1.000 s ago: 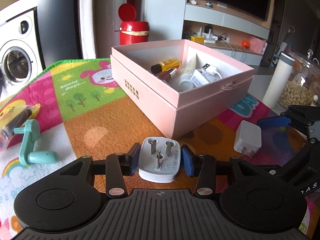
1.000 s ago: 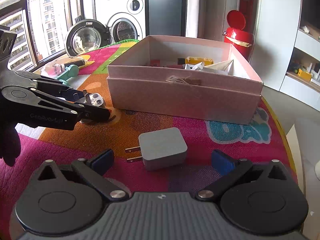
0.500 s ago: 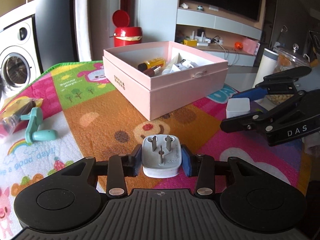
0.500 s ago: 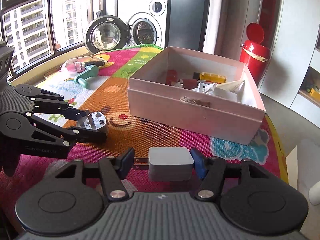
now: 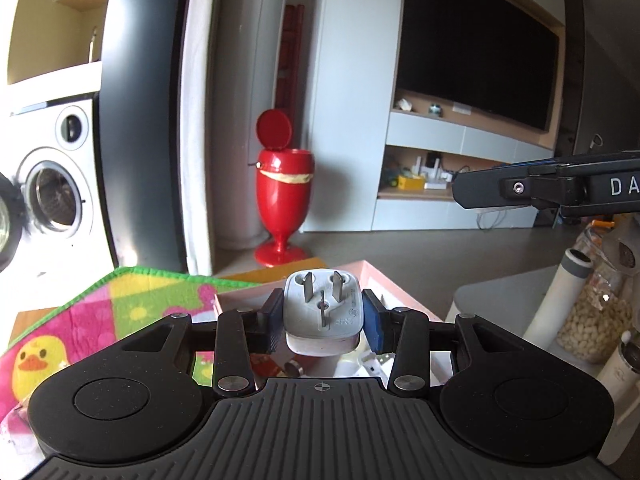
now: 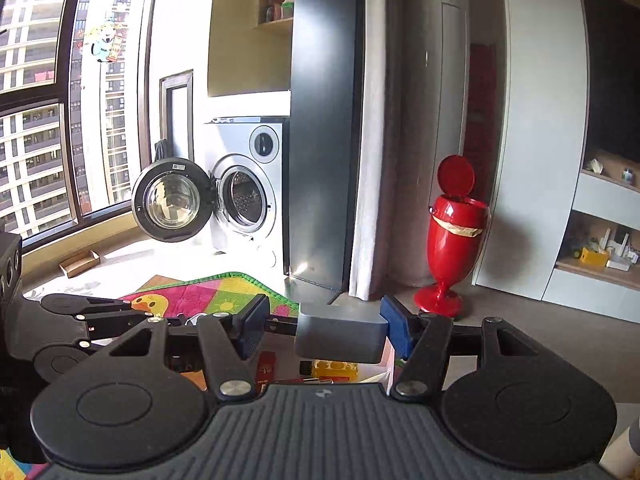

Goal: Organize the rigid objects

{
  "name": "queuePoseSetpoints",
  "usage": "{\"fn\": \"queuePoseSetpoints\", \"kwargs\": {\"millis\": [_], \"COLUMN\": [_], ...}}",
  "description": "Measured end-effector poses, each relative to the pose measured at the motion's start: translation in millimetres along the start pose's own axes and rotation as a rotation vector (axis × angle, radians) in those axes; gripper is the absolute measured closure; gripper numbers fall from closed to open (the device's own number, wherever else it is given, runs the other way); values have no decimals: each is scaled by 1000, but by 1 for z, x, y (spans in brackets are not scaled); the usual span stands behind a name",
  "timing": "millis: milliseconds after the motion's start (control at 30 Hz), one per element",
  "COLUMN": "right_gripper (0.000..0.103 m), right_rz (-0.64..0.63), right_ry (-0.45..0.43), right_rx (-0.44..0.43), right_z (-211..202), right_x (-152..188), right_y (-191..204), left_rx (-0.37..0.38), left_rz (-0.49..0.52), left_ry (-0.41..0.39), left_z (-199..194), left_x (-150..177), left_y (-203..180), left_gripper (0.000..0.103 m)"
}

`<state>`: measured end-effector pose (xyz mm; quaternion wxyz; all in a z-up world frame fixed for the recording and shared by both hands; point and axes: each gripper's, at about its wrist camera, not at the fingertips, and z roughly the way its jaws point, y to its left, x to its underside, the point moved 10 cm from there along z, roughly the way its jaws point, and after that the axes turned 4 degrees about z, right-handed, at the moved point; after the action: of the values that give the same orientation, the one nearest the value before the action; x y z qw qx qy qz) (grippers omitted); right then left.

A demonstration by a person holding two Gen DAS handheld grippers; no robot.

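My left gripper is shut on a grey three-pin plug adapter and holds it raised over the open pink box. My right gripper is shut on a grey square charger, also lifted above the box, whose contents show just below it. The right gripper's arm crosses the upper right of the left wrist view. The left gripper's arm shows at the left of the right wrist view.
The colourful play mat covers the table. A white bottle and a glass jar of nuts stand at the right. A red pedal bin and a washing machine with its door open stand beyond the table.
Both grippers have risen and tilted up with their objects, moving over the pink box. The right gripper closed on the charger within the last second.
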<state>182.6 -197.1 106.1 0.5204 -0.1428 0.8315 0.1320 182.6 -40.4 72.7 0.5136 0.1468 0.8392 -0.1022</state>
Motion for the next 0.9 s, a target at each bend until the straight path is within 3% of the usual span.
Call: {"fn": "queuePoseSetpoints", "kwargs": {"millis": [200,333,467,567,733,800,900], "right_gripper": [42,42,41,41,27,27,21], "right_rz": [58,59,25,49,27,11,-3], "right_ry": [158,248,320,365,364,320,235], "right_rx": [58,56,64,69,122,132,103], "right_z": [80,115,136,146,143,130,109], "right_x": [30,60,88,99,100,89,68], "right_y": [-21,-21,-16,-17,-21,-19,2], "left_rx": [-10,-30,-13,-17,-45,-98,-240], "left_rz": [-56,30,17,20,-72,-120,-234], "left_ry": [192,207,97,71,26,11,32], "left_z": [72,80,53,27,-23,-44,-70], "left_x": [39,58,45,45,61,72,95], "left_y": [0,-4,-3,3,36,61,117], "left_gripper": [58,58,60,60,60,60,60]}}
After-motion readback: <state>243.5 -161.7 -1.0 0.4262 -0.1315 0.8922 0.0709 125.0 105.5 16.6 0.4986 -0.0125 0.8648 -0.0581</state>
